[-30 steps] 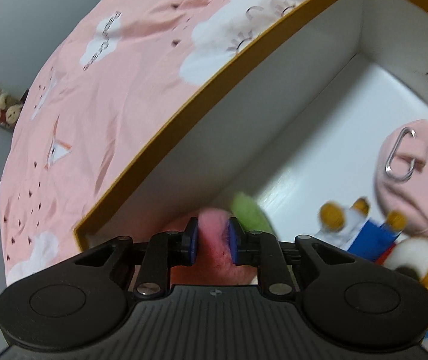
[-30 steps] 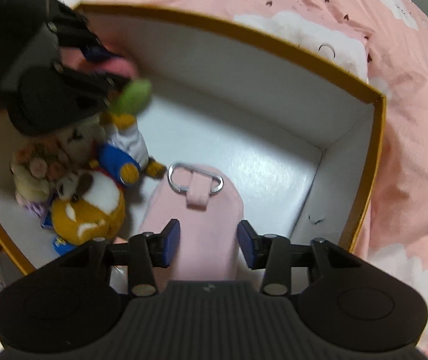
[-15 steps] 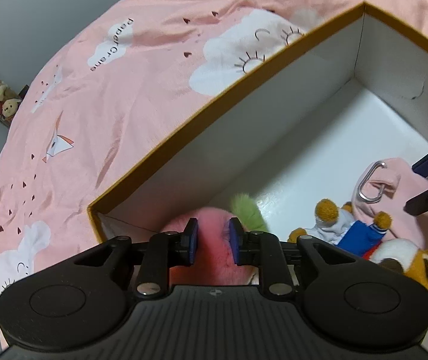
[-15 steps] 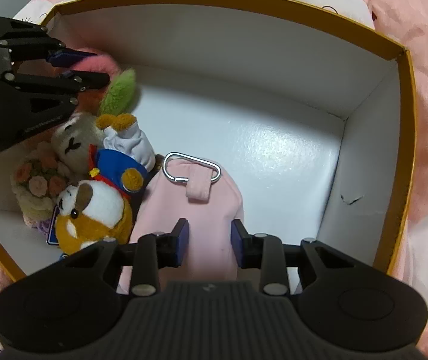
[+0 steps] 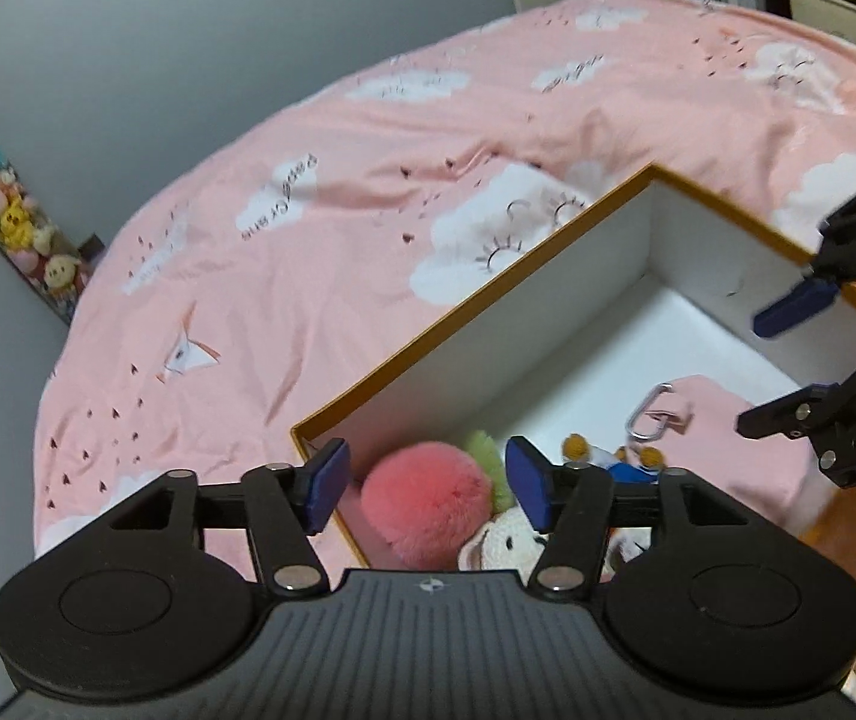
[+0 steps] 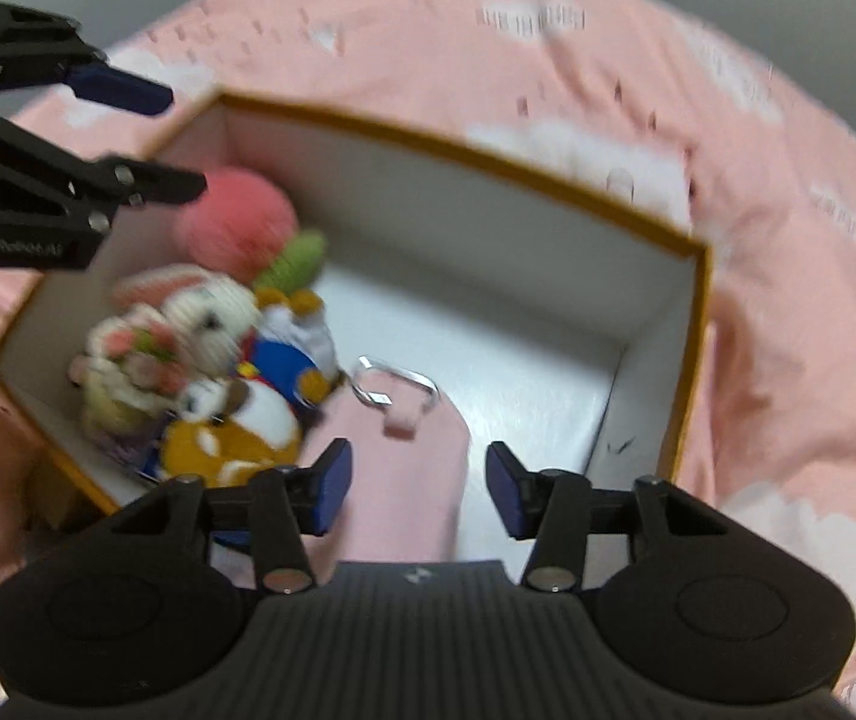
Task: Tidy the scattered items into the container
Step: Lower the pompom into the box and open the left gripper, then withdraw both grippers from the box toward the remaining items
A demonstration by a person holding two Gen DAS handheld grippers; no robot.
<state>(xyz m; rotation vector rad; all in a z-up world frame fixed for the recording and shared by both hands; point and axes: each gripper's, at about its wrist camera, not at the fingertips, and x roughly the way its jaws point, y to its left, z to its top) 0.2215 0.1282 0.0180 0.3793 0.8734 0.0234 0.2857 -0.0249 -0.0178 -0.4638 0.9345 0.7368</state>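
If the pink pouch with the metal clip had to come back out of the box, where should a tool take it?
Probably across the flat body of the pink pouch, from above: it lies flat on the box floor with open floor on its right. The metal clip is thin and sits against the plush toys, a poorer target.

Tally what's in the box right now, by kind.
Plush toys: 4: pink peach, crochet bunny, blue-and-white figure, orange-and-white animal
Pink pouch with metal clip: 1
Total: 5, all inside the box. Anything buried under the toys can't be ruled out.
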